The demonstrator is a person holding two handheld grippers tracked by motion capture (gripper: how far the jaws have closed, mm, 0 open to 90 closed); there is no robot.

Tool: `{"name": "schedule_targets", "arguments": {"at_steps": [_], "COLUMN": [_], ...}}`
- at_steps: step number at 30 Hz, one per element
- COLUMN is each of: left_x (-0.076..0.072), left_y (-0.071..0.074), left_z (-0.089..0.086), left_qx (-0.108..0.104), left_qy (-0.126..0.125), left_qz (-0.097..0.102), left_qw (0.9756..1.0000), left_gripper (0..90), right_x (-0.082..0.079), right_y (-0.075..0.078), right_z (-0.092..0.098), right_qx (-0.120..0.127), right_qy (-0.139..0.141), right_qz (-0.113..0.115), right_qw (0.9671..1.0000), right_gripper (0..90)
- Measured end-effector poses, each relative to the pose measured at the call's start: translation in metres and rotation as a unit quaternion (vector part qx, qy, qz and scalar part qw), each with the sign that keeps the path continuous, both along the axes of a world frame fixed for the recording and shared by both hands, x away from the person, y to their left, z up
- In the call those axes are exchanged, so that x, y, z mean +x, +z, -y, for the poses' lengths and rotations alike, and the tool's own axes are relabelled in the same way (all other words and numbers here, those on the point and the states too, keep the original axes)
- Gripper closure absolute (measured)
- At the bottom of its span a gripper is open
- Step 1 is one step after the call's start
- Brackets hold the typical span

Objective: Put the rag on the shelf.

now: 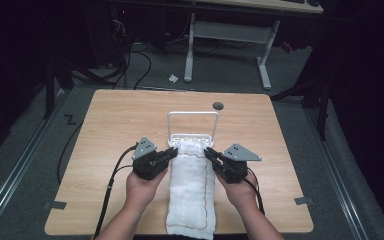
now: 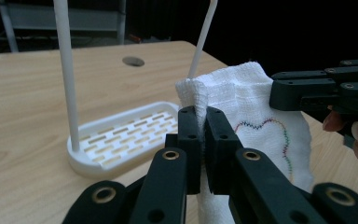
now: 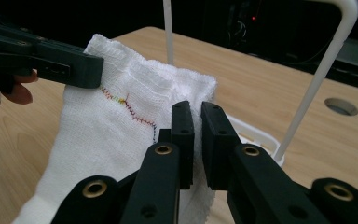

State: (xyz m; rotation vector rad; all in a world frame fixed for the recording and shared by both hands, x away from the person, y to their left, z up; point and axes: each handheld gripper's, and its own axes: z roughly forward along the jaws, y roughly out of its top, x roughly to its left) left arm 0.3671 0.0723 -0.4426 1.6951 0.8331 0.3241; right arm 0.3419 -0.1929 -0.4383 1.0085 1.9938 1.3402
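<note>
High view: my hands cut off at bottom edge. Left gripper [image 1: 172,152] pinches towel [image 1: 192,190] at far left corner, right gripper [image 1: 209,152] clamped on far right corner; towel's near end overhangs table [image 1: 120,115]. Rack [image 1: 192,131] beyond, base partly hidden.

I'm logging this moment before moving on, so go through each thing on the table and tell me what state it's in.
Left gripper: jaws shut on a far corner of the towel.
Right gripper: jaws shut on the other far corner.
White towel: folded into a long strip, far end raised, near end hanging past the table edge.
White rack: upright, bar bare, nothing draped over it.
</note>
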Motion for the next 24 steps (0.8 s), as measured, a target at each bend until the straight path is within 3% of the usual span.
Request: {"name": "schedule_targets", "arguments": {"at_steps": [10,24], "left_x": [-0.002,-0.007], "left_y": [0.04,0.087], "left_z": [-0.001,-0.003], "left_qx": [-0.014,-0.025], "left_qy": [0.006,0.006], "left_qz": [0.044,0.102], "left_qw": [0.9989,0.9944], "left_gripper": [86.5,86.6], "right_x": [-0.001,0.001], "right_y": [0.042,0.078], "right_z": [-0.001,-0.003], "right_qx": [0.007,0.027], "right_qy": [-0.003,-0.002], "right_qz": [0.045,0.083], "right_qw": [0.999,0.9962], "right_gripper": [84.5,84.5]}}
